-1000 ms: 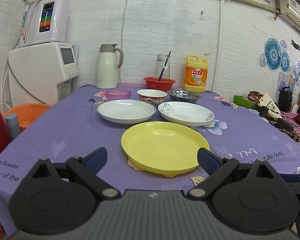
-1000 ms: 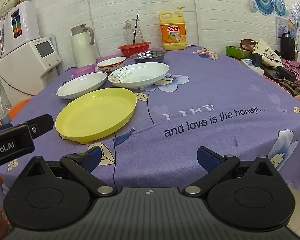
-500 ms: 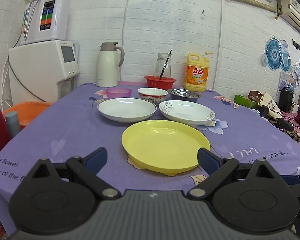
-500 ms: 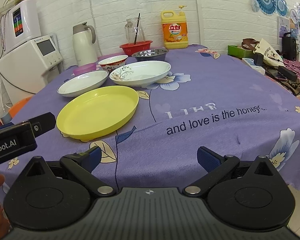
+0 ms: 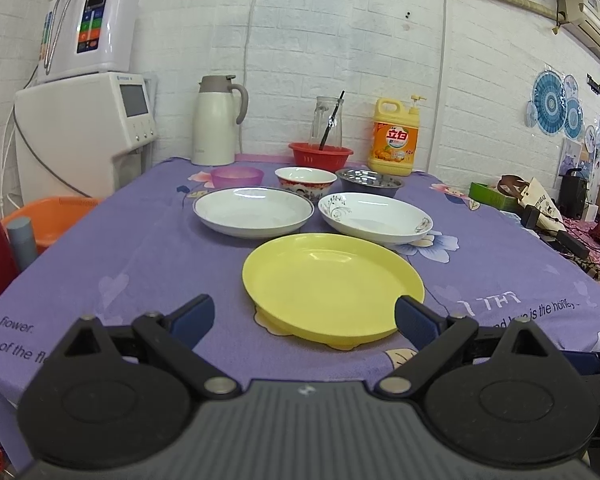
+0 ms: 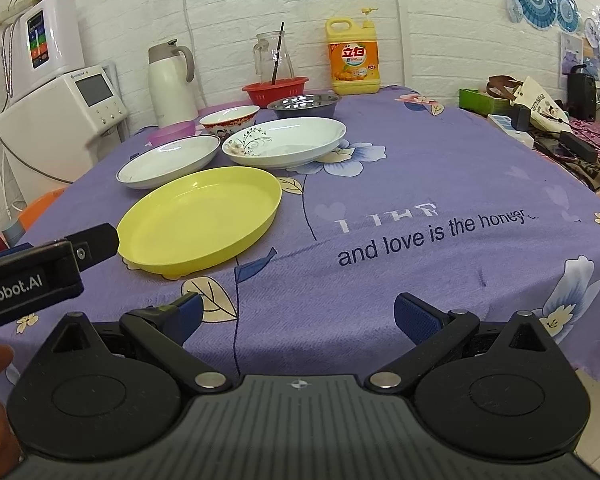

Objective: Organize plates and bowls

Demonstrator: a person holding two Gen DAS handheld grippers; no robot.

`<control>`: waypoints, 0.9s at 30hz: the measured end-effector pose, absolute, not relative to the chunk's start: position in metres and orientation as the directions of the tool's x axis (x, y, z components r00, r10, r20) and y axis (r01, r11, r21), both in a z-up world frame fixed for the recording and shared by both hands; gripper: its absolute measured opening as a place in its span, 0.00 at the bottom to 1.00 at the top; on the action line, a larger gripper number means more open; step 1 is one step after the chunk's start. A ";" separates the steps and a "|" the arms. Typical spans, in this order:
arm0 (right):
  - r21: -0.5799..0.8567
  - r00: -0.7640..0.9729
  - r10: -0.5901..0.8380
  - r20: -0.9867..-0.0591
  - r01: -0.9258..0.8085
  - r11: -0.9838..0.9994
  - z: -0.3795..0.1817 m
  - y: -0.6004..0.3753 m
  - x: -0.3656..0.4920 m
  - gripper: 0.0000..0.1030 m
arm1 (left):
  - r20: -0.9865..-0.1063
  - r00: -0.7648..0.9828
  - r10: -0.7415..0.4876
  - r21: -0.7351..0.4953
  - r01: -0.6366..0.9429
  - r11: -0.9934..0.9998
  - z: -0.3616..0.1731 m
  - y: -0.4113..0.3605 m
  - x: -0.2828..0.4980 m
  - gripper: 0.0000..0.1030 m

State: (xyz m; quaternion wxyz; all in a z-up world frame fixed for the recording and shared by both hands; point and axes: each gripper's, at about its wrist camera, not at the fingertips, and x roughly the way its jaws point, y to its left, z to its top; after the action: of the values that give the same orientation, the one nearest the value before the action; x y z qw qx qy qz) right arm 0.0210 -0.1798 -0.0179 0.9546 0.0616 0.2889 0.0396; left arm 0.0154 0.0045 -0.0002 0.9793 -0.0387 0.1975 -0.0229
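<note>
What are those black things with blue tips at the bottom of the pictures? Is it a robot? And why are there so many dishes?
No robot here. A person holds one grabbing tool in each hand, and each tool carries a camera looking forward, so you see two pictures of one table. The left tongs and the right tongs are both open and hold nothing. In the right picture the left tool pokes in from the side.

On the purple cloth lies a yellow plate nearest, then a plain white plate and a flowered white plate. Behind them stand a pink bowl, a red-patterned bowl and a metal bowl. The job is to tidy these; none has been picked up.
</note>
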 end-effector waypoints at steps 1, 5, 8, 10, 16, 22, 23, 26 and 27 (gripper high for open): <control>0.134 0.826 0.110 -0.552 -0.043 0.990 -0.018 -0.179 0.023 1.00 | -0.396 0.917 -0.058 -0.091 0.024 0.996 0.001 0.005 0.020 0.93; 0.124 0.811 0.101 -0.576 -0.035 0.992 -0.017 -0.180 0.035 1.00 | -0.417 0.906 -0.069 -0.111 0.024 0.994 0.003 0.008 0.039 0.93; 0.123 0.805 0.086 -0.587 -0.016 0.992 -0.016 -0.184 0.048 1.00 | -0.446 0.893 -0.056 -0.100 0.013 0.995 0.003 0.008 0.055 0.93; 0.126 0.799 0.082 -0.596 -0.008 0.992 -0.014 -0.185 0.058 1.00 | -0.462 0.885 -0.052 -0.100 0.006 0.995 0.005 0.012 0.064 0.93; 0.133 0.789 0.099 -0.607 -0.022 0.991 -0.008 -0.182 0.097 1.00 | -0.540 0.837 -0.089 -0.139 0.015 0.990 0.005 0.036 0.109 0.93; 0.111 0.758 0.131 -0.639 -0.078 0.991 -0.017 -0.170 0.148 1.00 | -0.590 0.793 -0.152 -0.179 0.055 0.982 -0.007 0.048 0.150 0.93; 0.101 0.751 0.133 -0.647 -0.089 0.991 -0.019 -0.166 0.152 1.00 | -0.596 0.788 -0.156 -0.177 0.061 0.982 -0.009 0.047 0.153 0.93; 0.087 0.727 0.156 -0.668 -0.132 0.987 -0.027 -0.159 0.159 1.00 | -0.598 0.784 -0.164 -0.152 0.090 0.984 -0.016 0.044 0.159 0.92; 0.069 0.734 0.149 -0.663 -0.138 0.988 -0.028 -0.156 0.159 1.00 | -0.597 0.784 -0.170 -0.148 0.101 0.984 -0.017 0.043 0.160 0.91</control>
State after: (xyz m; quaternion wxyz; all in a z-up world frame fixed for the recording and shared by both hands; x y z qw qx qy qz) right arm 0.1589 -0.1564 -0.0276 0.9311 0.0073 0.3566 0.0769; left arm 0.1600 0.0435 -0.0168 0.9429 -0.0541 0.3208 -0.0719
